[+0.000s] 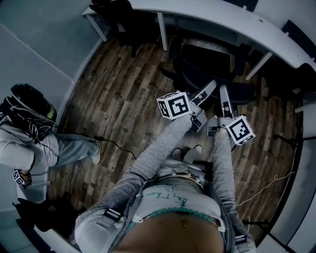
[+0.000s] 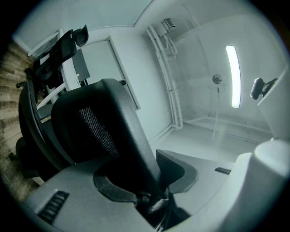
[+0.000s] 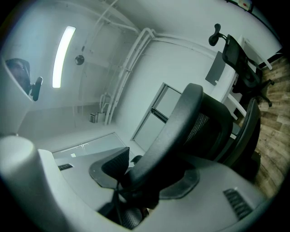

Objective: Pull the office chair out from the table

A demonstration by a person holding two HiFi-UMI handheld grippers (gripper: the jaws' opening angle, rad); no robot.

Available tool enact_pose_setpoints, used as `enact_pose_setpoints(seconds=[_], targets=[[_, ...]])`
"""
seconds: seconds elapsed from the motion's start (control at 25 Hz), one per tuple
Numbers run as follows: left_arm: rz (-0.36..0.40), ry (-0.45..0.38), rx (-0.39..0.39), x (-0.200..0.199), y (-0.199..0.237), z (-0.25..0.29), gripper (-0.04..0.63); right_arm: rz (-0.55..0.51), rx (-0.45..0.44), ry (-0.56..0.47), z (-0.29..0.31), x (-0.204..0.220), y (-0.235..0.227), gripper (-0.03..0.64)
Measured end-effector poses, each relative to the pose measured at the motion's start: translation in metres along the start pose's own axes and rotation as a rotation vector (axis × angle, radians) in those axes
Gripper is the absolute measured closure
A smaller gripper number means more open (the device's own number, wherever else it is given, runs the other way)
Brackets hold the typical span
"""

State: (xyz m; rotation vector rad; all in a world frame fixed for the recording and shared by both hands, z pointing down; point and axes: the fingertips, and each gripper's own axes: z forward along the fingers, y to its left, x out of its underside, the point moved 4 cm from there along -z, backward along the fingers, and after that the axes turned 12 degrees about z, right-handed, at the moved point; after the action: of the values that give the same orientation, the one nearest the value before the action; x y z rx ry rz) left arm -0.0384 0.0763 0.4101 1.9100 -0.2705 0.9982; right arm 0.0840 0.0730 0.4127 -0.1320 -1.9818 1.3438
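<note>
Two grippers grasp one office chair by its backrest. The chair stands at 12 o'clock from the person holding them, its seat tucked under the edge of the curved white table.

The left gripper reaches in from 7 o'clock and the right gripper from 6 o'clock. The two sit just beside each other on the dark back. Each carries one marker cube, two in all.

In the left gripper view, the black rim of the backrest runs between the two grey jaws, and both pads are closed against it. The right gripper view shows the same: the rim is clamped between the jaws, with mesh visible past it.

Each gripper view also shows one more chair with a headrest, behind the held one and beside white table legs. Whether it is the same chair in both views cannot be told.

The wood-plank floor spreads from 9 to 12 o'clock, and one thin cable trails across it.

A second person in a light top and dark headgear sits low at 9 o'clock, well apart from the chair.
</note>
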Motion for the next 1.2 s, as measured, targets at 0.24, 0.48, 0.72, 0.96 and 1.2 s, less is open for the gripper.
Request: enact_pose_setpoints(seconds=[0.24,0.48,0.72,0.96,1.2], targets=[[-0.007,0.005,0.004,0.003,-0.001,0.001,0.439,0.023,-0.002,0.000,0.000,0.002,-0.001,0.408],[-0.026,0.000,0.007,0.002,-0.005,0.000,0.437,0.040,0.003,0.008,0.001,0.003,0.002,0.408],[-0.018,-0.013,-0.009,0.000,-0.004,0.000,0.439,0.040,-0.001,0.020,0.002,0.002,0.001,0.408],[-0.017,-0.023,-0.005,0.001,-0.007,0.001,0.437,0.034,-0.015,0.027,0.001,0.000,0.002,0.407],[-0.014,-0.028,-0.002,0.006,-0.011,0.005,0.437,0.034,-0.030,0.028,-0.002,-0.006,-0.001,0.407]])
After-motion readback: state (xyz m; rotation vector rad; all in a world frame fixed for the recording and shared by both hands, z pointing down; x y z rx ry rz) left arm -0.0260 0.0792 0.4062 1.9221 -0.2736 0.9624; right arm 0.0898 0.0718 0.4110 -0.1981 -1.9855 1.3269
